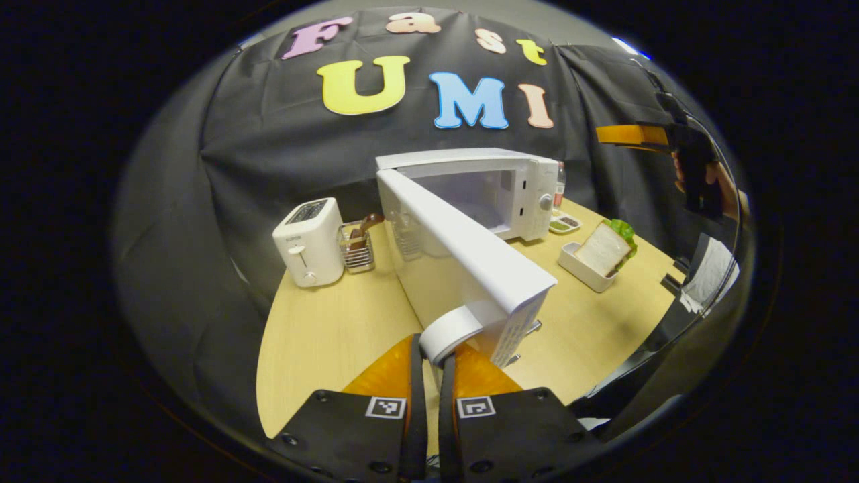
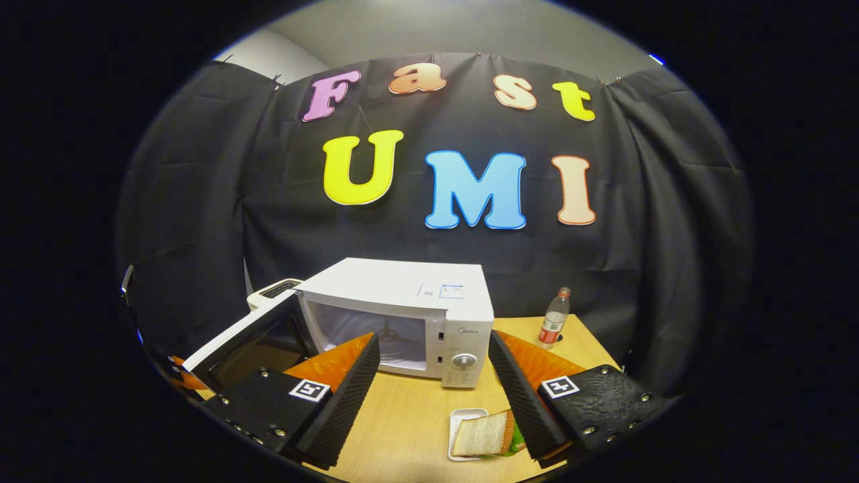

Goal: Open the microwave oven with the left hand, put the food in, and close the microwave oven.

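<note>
Step in hand: door opening, near done. In the left gripper view the left hand-held gripper point(image 1: 435, 359) sits at bottom centre, clenched on the door handle point(image 1: 451, 330); both fingers press the white curved grip. The microwave door point(image 1: 463, 258) is swung well out toward the camera, running from frame centre down to the handle, and the cavity point(image 1: 470, 201) is exposed behind it, centre frame, nothing visible inside

Microwave point(image 2: 402, 315) in the right gripper view sits centre frame on the surface point(image 2: 409, 422), door hanging open at lower left

Food: a sandwich point(image 2: 484, 435) in a white tray point(image 2: 463, 419), bottom centre of the right gripper view, just in front of the control panel, near the right finger. In the left gripper view it is at right of centre, beside the microwave

Right hand-held gripper point(image 2: 435, 396) is released, fingers spread wide, holding nothing, above the surface with the sandwich between and slightly below the tips

Judgement: door looks open enough. Next move calls for the right one to drop onto the tray or sandwich, close, lift, and go in past the door edge. Left should hold the door or let go clear of the path. Risk: sandwich slipping off its tray
</note>
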The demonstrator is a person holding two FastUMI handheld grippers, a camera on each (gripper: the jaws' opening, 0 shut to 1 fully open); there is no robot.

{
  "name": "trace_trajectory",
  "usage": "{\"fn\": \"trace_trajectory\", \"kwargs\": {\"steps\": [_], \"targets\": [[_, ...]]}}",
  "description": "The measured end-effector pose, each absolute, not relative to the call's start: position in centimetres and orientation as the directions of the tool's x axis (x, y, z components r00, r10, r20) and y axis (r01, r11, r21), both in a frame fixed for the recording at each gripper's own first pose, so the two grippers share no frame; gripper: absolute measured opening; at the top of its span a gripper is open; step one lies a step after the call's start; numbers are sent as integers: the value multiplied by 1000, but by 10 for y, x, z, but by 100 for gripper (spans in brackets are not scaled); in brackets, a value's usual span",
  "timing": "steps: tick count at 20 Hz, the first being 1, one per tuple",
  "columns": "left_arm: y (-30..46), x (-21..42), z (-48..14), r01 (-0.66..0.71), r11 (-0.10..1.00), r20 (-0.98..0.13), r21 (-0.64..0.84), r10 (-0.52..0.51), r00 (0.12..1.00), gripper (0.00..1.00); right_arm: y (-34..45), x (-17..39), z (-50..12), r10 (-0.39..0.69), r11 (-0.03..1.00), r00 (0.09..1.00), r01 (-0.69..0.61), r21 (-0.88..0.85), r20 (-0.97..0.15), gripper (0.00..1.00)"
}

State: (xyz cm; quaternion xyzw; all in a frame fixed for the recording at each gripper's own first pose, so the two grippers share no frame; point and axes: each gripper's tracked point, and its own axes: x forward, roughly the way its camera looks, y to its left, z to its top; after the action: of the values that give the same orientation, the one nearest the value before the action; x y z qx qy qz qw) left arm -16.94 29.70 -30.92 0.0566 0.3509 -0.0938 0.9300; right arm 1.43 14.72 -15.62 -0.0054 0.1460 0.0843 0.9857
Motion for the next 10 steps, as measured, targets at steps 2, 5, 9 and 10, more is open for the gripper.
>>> {"fn": "trace_trajectory", "kwargs": {"steps": [2, 5, 9, 10], "targets": [[309, -171, -310, 198, 979, -664, 52, -114, 739, 15, 147, 18, -172, 192, 981, 927, -192, 32, -323, 99], [319, -175, -310, 175, 984, -654, 39, -107, 749, 18, 131, 30, -198, 180, 983, 898, -176, 47, -401, 99], [334, -191, -308, 132, 990, -651, 50, -68, 756, 21, 103, 42, -236, 149, 987, 838, -90, 136, -524, 99], [338, -196, -302, 109, 993, -648, 55, -47, 760, 21, 95, 43, -246, 140, 987, 820, -68, 148, -555, 98]]}}
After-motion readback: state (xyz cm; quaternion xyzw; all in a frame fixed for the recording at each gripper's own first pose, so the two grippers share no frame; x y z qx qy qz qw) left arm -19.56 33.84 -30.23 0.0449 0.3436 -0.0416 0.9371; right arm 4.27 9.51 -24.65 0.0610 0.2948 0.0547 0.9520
